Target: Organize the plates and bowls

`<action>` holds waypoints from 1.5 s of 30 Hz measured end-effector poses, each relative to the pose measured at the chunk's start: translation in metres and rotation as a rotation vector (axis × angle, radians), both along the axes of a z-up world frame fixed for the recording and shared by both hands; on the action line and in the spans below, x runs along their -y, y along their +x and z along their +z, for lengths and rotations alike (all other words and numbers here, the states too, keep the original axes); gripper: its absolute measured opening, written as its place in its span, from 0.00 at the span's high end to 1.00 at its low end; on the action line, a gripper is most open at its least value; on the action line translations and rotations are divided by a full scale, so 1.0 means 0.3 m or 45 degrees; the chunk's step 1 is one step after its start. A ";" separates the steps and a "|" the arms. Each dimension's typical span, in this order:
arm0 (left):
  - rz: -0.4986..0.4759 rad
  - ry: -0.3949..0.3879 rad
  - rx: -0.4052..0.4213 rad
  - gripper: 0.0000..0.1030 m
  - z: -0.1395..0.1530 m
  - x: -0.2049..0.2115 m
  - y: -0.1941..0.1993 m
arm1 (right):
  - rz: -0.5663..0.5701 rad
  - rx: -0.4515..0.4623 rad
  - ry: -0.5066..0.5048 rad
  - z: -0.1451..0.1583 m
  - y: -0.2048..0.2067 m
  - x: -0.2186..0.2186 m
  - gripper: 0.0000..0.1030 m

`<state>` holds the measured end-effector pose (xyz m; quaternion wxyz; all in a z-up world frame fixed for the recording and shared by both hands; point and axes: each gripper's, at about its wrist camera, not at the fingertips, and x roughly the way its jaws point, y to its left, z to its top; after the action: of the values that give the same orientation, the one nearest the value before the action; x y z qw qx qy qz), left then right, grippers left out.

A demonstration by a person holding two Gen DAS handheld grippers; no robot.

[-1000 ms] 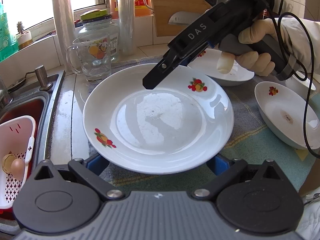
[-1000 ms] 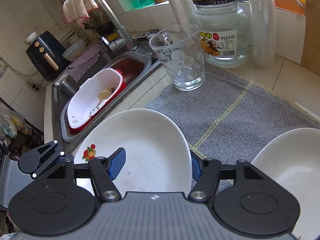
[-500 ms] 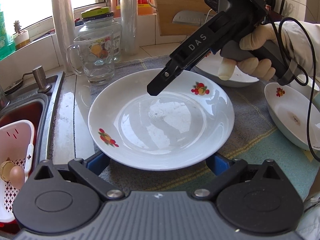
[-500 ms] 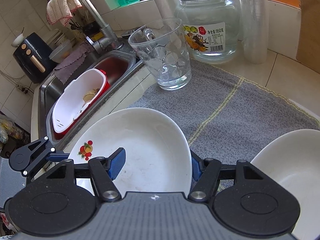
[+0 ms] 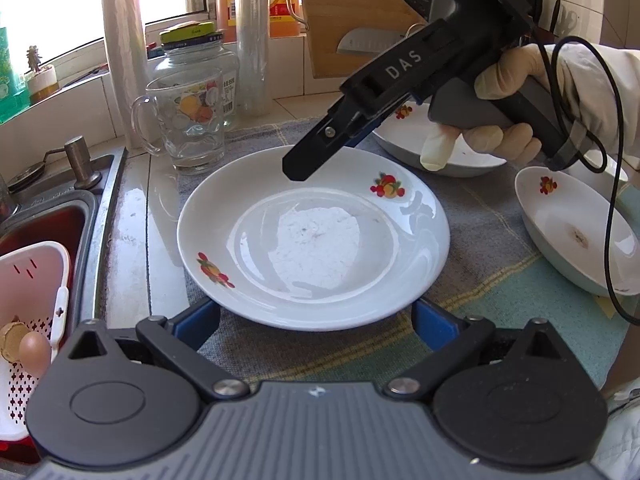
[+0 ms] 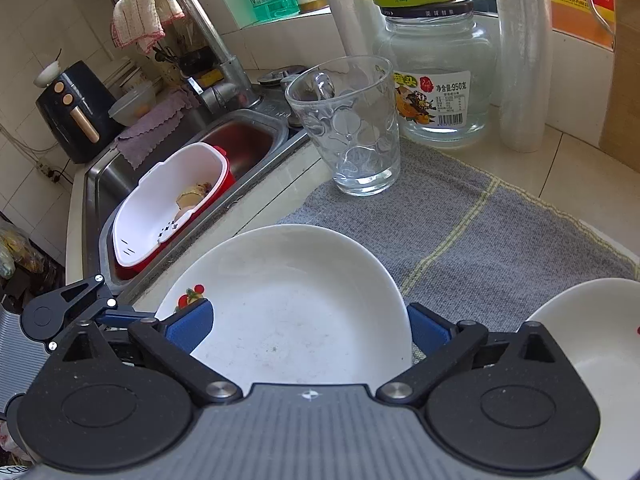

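We see the plate [image 5: 314,236] on the mat [image 5: 492,240]; at its ten o'clock stands the glass mug [image 5: 186,122], the jar [image 5: 196,60] behind it. At three o'clock lies a bowl [image 5: 576,236], at nine the sink [image 5: 44,220].

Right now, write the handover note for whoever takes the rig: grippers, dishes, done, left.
Left gripper: open, its fingers either side of the near rim of the big plate, nothing gripped.
Right gripper: open, over the same plate's far side; whether it touches is unclear.
Dishes: the big plate lies flat on the grey cloth beside the sink. A second plate sits behind it, a bowl to its right.
Done: nothing stacked yet.
Left: probably grip the big plate, then stack plates and bowls.
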<state>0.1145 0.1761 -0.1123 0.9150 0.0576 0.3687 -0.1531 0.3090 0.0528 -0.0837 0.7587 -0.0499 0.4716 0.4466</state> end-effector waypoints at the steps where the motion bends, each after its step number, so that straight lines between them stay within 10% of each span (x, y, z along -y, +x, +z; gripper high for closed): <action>1: 0.000 0.000 0.001 0.02 0.002 0.001 -0.004 | -0.001 0.010 -0.008 0.004 -0.005 0.003 0.00; 28: 0.146 -0.002 0.084 0.01 0.105 0.061 -0.155 | 0.064 0.296 -0.026 0.153 -0.278 0.066 0.00; 45: 0.123 -0.016 0.087 0.01 0.149 0.288 -0.238 | -0.177 0.473 -0.131 0.186 -0.625 0.511 0.00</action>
<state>0.0430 0.0898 -0.0677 0.9337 0.0392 0.3386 -0.1091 0.1213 -0.1005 -0.0280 0.8581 -0.1376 0.3480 0.3517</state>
